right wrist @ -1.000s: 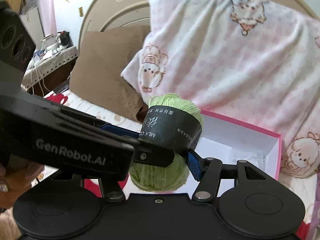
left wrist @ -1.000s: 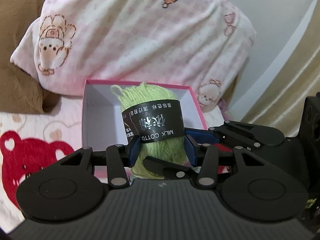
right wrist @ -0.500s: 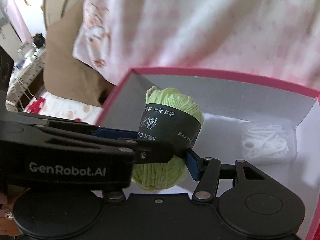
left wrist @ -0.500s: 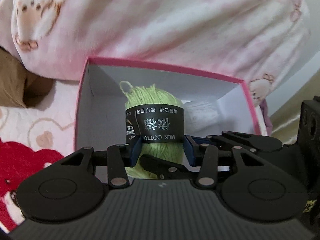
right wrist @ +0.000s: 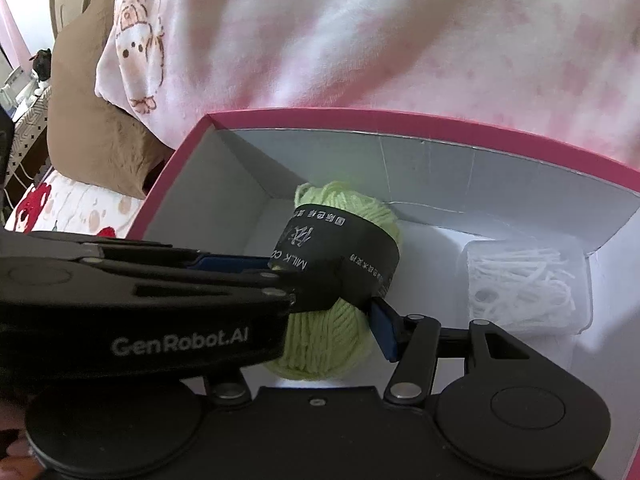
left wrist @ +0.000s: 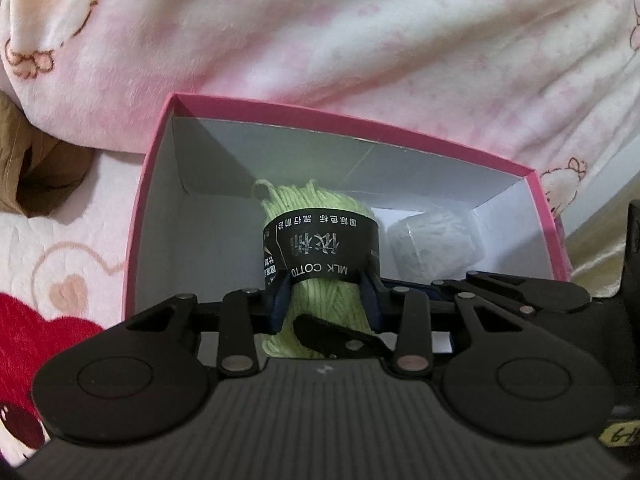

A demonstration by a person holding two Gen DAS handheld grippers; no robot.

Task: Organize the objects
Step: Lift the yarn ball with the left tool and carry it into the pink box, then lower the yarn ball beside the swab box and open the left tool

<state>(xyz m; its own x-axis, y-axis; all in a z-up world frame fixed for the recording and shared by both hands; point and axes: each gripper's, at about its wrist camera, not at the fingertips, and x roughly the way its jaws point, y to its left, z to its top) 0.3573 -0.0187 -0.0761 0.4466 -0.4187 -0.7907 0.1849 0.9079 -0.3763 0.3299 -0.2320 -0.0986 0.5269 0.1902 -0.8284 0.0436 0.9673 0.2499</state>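
A light-green yarn ball (left wrist: 320,206) (right wrist: 348,204) with a black paper band hangs inside an open pink box (left wrist: 360,120) (right wrist: 400,114) with white walls, low over its floor. My left gripper (left wrist: 325,302) pinches the ball just under the band, and its jaws are closing, squeezing the yarn narrower. My right gripper (right wrist: 332,324) grips the same ball from the other side. One of its blue pads (right wrist: 382,330) presses the yarn while its jaws are opening slightly. Its other finger is hidden behind the left gripper's arm (right wrist: 160,292).
A clear plastic case of white strands (left wrist: 436,244) (right wrist: 524,284) lies in the box's right corner. A pink cartoon-print blanket (left wrist: 360,40) bulges right behind the box. A brown pillow (right wrist: 88,120) and a red-and-pink bedsheet (left wrist: 60,280) lie to the left.
Both grippers have come down with the yarn ball from above the box's front rim into the box. The left jaws have drawn closer together on the yarn.
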